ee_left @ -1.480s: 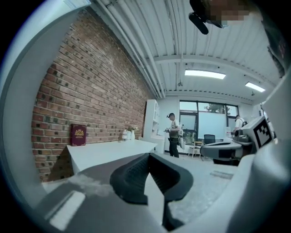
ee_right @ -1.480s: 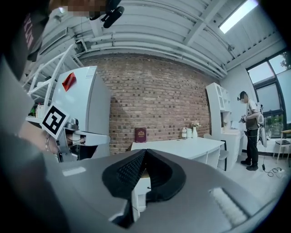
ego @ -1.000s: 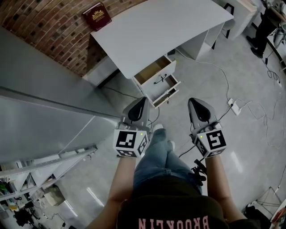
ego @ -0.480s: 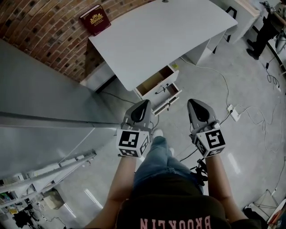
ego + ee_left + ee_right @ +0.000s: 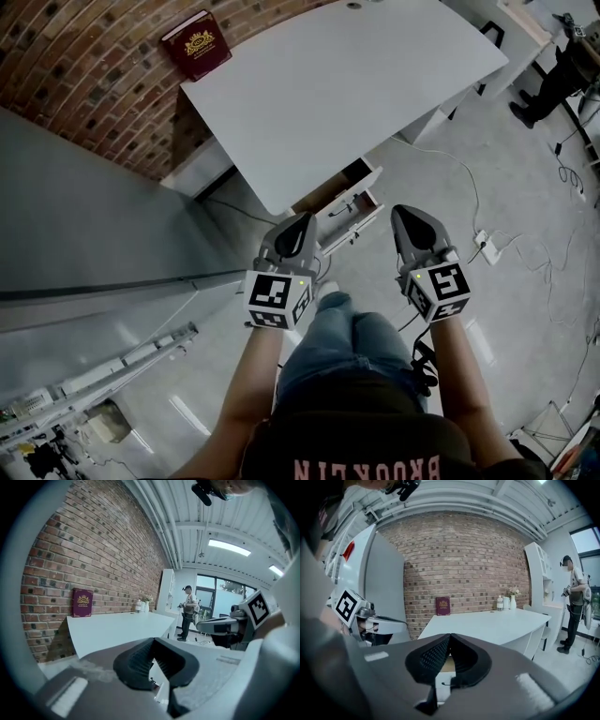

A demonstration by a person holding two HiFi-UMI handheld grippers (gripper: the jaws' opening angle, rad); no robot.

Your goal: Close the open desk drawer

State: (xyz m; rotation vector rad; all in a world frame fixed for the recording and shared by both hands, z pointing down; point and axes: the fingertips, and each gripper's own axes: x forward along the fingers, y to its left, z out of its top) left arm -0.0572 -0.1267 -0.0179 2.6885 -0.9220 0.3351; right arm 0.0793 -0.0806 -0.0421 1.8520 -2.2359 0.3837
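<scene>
Seeing the white drawer point(image 5: 349, 199) standing open under the worktop point(image 5: 356, 84), I've brought the left claw point(image 5: 300, 225) and right claw point(image 5: 406, 216), both pinched together and empty, nearer it.

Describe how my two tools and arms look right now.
The left tool and right tool match: dark ribbed pads in a grey pointed shell, each backed by a white cube of black square markers. The forearms are bare; the top is dark with pink lettering.
</scene>
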